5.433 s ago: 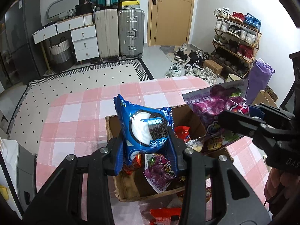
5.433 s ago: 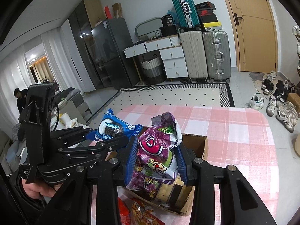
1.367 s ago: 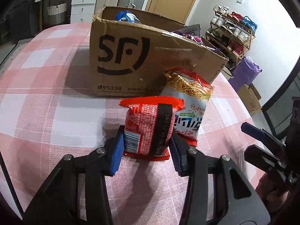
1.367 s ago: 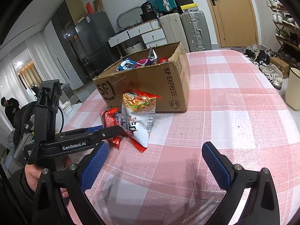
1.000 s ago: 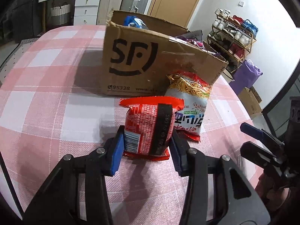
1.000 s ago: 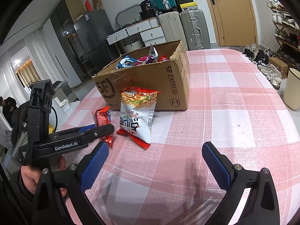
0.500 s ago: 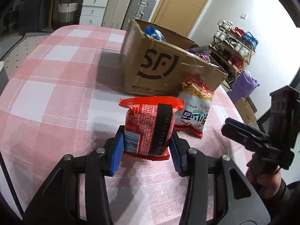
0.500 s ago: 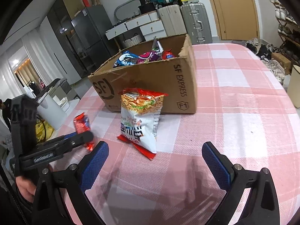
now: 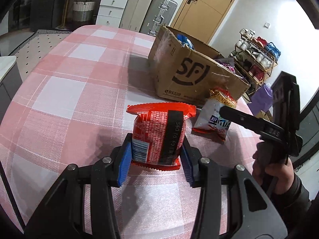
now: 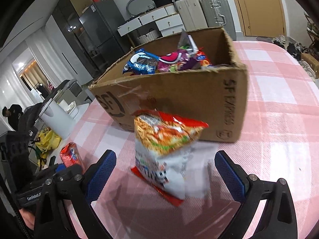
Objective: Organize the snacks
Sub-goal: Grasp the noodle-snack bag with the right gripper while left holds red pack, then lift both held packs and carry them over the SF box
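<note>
My left gripper [image 9: 155,159] is shut on a red snack packet [image 9: 159,135] and holds it over the pink checked table [image 9: 69,91], left of the cardboard box [image 9: 191,75]. The packet also shows in the right wrist view [image 10: 70,155]. My right gripper [image 10: 165,173] is open, with its jaws on either side of a white and orange noodle-snack bag [image 10: 169,149] that stands on the table in front of the box [image 10: 179,103]. The bag also shows in the left wrist view [image 9: 217,115]. The box holds a blue cookie packet [image 10: 141,61] and purple packets [image 10: 175,59].
Suitcases [image 9: 157,14] and white drawers [image 9: 107,8] stand by the far wall next to a wooden door [image 9: 207,6]. A shoe rack [image 9: 257,57] is at the right. A white bin [image 10: 57,119] stands beside the table's left edge.
My left gripper has carried the red packet left and back from the box. My right gripper has moved in around the noodle-snack bag, which now sits between its open jaws.
</note>
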`<action>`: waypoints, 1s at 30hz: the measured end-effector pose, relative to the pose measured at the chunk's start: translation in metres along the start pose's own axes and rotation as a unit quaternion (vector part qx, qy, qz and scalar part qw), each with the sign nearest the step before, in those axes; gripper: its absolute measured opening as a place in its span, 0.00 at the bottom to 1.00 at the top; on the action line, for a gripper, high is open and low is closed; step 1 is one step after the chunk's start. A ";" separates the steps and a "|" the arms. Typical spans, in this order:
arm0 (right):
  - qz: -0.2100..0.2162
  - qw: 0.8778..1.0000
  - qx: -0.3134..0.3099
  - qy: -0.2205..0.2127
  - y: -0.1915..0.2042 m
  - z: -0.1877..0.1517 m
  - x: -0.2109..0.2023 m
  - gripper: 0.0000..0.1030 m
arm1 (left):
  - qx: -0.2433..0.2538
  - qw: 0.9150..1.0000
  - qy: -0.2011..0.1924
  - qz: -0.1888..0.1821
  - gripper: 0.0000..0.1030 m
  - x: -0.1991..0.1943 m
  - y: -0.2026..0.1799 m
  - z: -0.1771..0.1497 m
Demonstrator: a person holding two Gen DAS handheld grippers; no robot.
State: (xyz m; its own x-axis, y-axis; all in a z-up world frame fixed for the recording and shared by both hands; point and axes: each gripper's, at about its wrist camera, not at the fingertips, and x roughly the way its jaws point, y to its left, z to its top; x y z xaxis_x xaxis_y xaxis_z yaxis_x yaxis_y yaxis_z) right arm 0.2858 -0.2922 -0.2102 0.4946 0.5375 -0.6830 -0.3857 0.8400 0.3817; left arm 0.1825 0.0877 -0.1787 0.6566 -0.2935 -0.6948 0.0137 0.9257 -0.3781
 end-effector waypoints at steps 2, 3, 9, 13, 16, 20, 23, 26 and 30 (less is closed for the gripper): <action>0.002 1.000 -0.001 0.004 0.002 0.004 0.007 0.98 | -0.001 1.000 0.002 0.001 0.40 0.000 0.000 -0.001; 0.003 1.000 -0.001 0.006 0.002 0.006 0.011 0.98 | -0.001 1.000 0.004 0.001 0.40 0.000 0.000 -0.001; 0.006 1.000 -0.002 0.018 0.004 0.010 0.025 0.86 | 0.001 1.000 0.011 0.000 0.40 0.003 -0.004 -0.005; 0.021 0.999 0.010 0.028 0.001 0.006 0.030 0.63 | 0.004 1.000 0.013 0.003 0.40 0.002 -0.007 -0.006; 0.033 0.999 0.018 0.029 -0.003 0.004 0.030 0.48 | 0.005 1.000 0.013 0.005 0.40 0.000 -0.010 -0.006; 0.050 0.998 0.019 0.031 -0.001 -0.001 0.027 0.44 | 0.004 1.000 0.005 0.011 0.40 -0.006 -0.009 -0.002; 0.059 0.998 0.022 0.024 0.001 -0.004 0.020 0.44 | 0.006 1.000 -0.001 0.015 0.40 -0.011 -0.011 0.000; 0.064 0.998 0.020 0.016 0.006 -0.008 0.009 0.44 | 0.009 1.000 -0.006 0.021 0.40 -0.017 -0.014 0.001; 0.068 0.997 0.019 0.000 0.009 -0.015 -0.017 0.44 | 0.015 0.999 -0.012 0.028 0.40 -0.024 -0.019 0.003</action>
State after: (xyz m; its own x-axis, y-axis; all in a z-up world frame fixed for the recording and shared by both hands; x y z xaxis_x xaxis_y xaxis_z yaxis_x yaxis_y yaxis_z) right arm 0.2620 -0.2946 -0.2047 0.4394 0.6471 -0.6231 -0.4204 0.7611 0.4940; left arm 0.1689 0.0781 -0.1530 0.6752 -0.2362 -0.6988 -0.0007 0.9472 -0.3208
